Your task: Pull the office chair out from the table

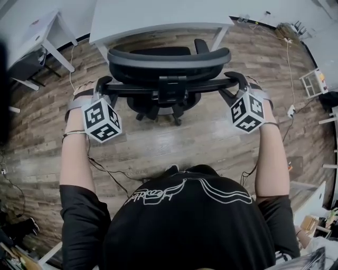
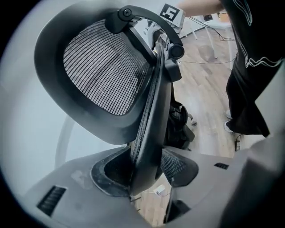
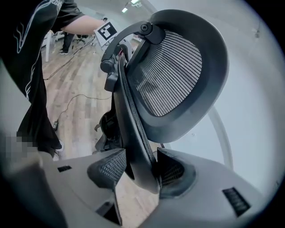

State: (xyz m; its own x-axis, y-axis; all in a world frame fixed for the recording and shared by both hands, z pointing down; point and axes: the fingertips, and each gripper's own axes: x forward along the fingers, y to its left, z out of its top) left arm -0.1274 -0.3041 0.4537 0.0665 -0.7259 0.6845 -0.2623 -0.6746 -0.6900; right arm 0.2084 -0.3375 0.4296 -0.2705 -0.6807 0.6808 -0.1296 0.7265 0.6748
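On the wood-plank floor [image 1: 158, 150] just near of the white table [image 1: 158, 16] stands the black office chair [image 1: 158, 100], its back turned toward the person. Its seat reaches up to the table's near edge (whether any of it sits under the top, I cannot tell), while its wheeled base is out on open floor.

The left gripper [image 2: 146, 173] has the left edge of the mesh backrest [image 1: 132, 88] between its jaws. They stand moderately apart, about as wide as the frame is thick, and the pads look to rest against it on both sides. The right gripper [image 3: 140, 173] takes the backrest's right edge in the same way, with both pads against the frame. The curved mesh headrest [image 1: 169, 57] rises on its bracket beyond both grips, on the table side.

The step in hand appears to be the pull itself, with the hold made on both sides and the chair not yet far from the table. The next move probably calls for an even draw toward the near side with both hands, so the castors roll straight and the chair does not swivel. The grip must stay firm on the thin frame. The person stands close behind and likely has to step back.

No brand or label shows on the chair. Each marker cube [image 1: 102, 120] bears only black-and-white square patterns. The black shirt [image 1: 190, 227] carries a white line print that I cannot read.
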